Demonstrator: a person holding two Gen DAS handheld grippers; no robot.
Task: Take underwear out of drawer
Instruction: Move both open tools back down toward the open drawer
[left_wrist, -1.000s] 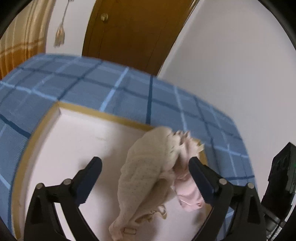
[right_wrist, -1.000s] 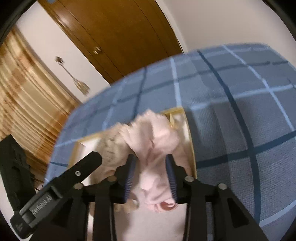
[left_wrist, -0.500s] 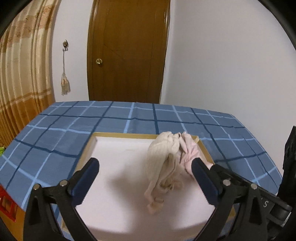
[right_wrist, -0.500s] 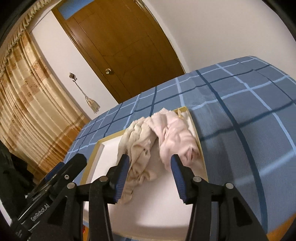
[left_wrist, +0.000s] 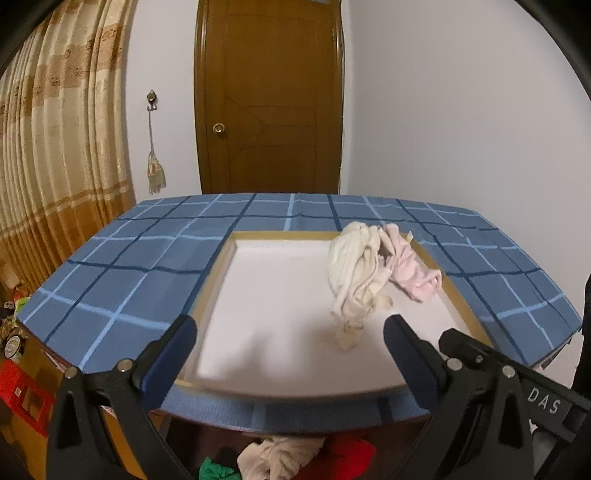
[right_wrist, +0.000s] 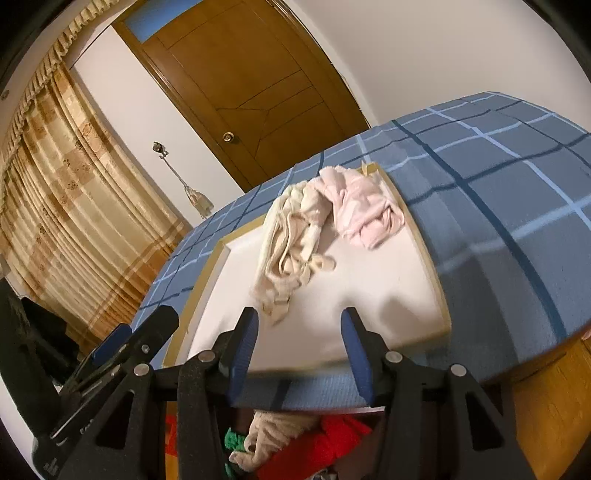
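Lying heaped at the two o'clock corner of the white wood-rimmed tray (left_wrist: 280, 295) on the blue checked tabletop (left_wrist: 147, 258), the cream knitted underwear (left_wrist: 354, 273) and the pink frilled underwear (left_wrist: 410, 269) touch each other, apparently set there as the drop-off spot. Both tools hang empty: the left tool (left_wrist: 288, 354) is spread wide and released, the right tool (right_wrist: 299, 350) is parted with nothing between its pads. Below, at six o'clock, the open drawer's beige, red and green garments (right_wrist: 295, 439) seem to await picking.
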